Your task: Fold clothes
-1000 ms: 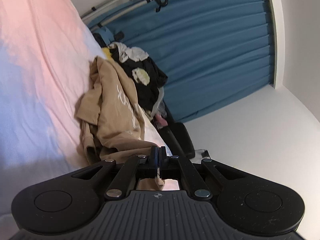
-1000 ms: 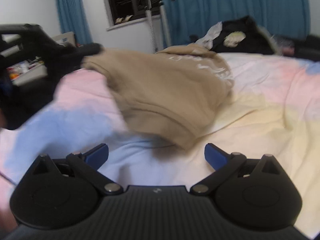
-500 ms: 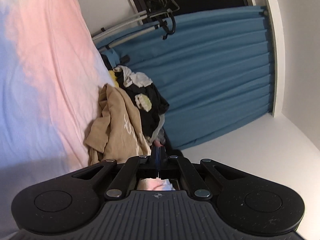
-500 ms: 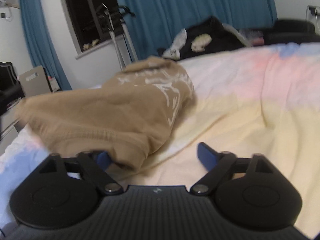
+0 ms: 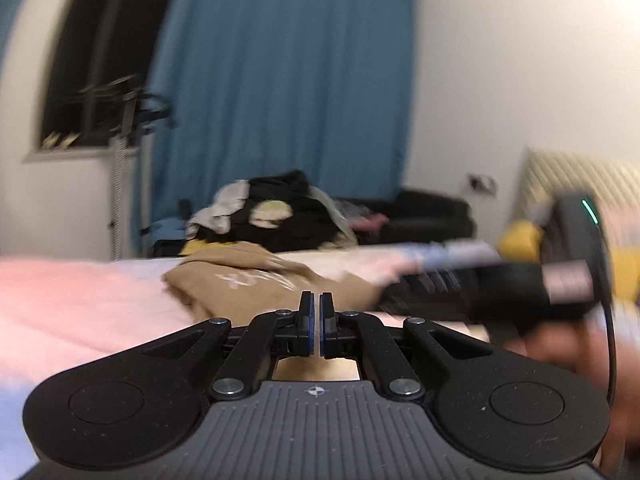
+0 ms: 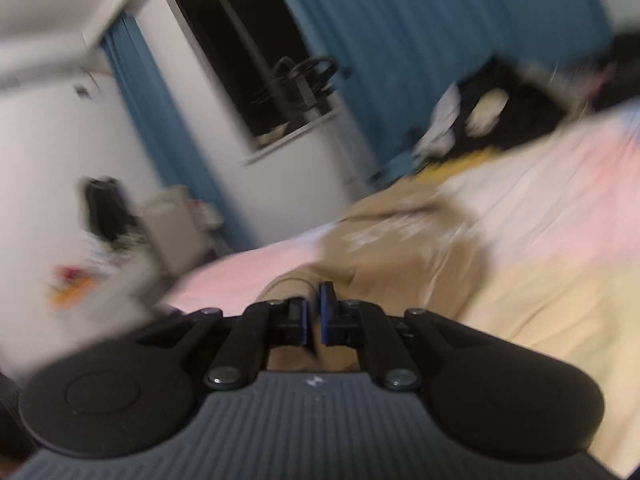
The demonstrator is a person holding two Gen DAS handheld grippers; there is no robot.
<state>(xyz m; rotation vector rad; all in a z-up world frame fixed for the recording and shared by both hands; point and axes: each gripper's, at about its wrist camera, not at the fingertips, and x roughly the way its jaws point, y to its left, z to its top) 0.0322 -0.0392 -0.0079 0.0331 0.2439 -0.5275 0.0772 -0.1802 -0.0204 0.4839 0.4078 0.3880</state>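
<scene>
A tan garment with white lettering (image 5: 240, 280) lies crumpled on the pastel bedsheet (image 5: 72, 304); it also shows in the right wrist view (image 6: 400, 248). My left gripper (image 5: 316, 320) is shut, with tan cloth showing just under its jaws. My right gripper (image 6: 314, 316) is shut on a fold of the tan garment, which runs up between its pads. The right gripper's body (image 5: 520, 292) shows blurred at the right of the left wrist view.
A pile of dark and white clothes (image 5: 272, 212) lies at the far edge of the bed (image 6: 540, 240). Blue curtains (image 5: 280, 80), a dark window (image 6: 240, 40) and a clothes stand (image 5: 124, 152) are behind. A black sofa (image 5: 432, 216) stands at the back right.
The right gripper has closed from wide open onto the tan garment. The left wrist view has rolled level and pulled back toward the garment. Both views are blurred by motion.
</scene>
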